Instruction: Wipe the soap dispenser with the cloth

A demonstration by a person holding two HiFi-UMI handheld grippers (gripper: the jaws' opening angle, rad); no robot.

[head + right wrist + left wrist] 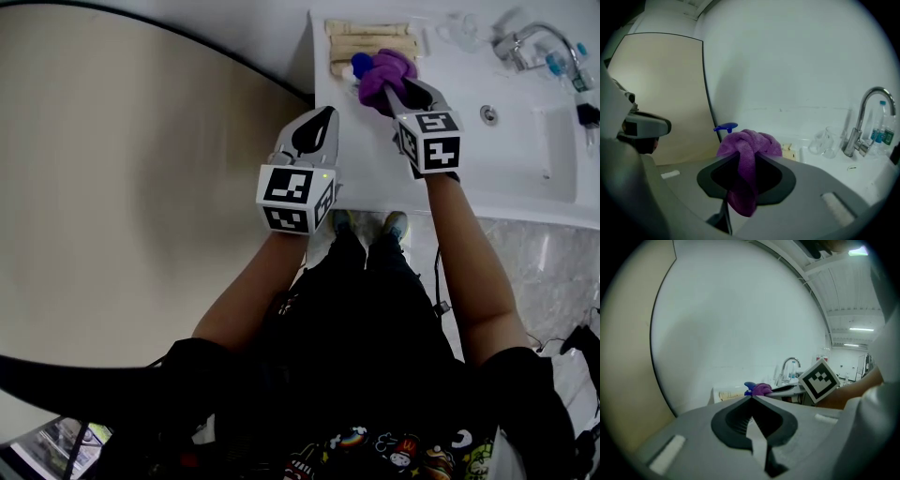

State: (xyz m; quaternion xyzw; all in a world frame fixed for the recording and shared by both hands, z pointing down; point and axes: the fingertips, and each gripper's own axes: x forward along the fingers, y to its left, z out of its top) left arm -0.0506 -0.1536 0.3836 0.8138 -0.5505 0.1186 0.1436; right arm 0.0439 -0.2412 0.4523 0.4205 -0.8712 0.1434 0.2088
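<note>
Two hand-held grippers above a white tabletop (pixel 367 167), with the soap dispenser (pixel 360 65) near its far edge. Of the soap dispenser, only the blue pump head clearly seen; the body mostly hidden behind the cloth (pixel 387 75).

Right hand-held gripper (pixel 401 92) clamped on the purple cloth, with a thick bunch bulging out past the jaw tips and one end hanging down between the jaws. Cloth bunch just to the right of the soap dispenser and right against it in the head view; real contact not possible to confirm.

Left hand-held gripper (pixel 324 116) closed, jaws together with nothing between them, held to the left of the soap dispenser and nearer to the person, apart from it.

Just behind the soap dispenser, a beige slatted mat (pixel 371 36). Well to the right of the soap dispenser, a clear glass (pixel 824 140), a chrome faucet (pixel 531 39) and a bottle (pixel 881 130) with a blue label.
</note>
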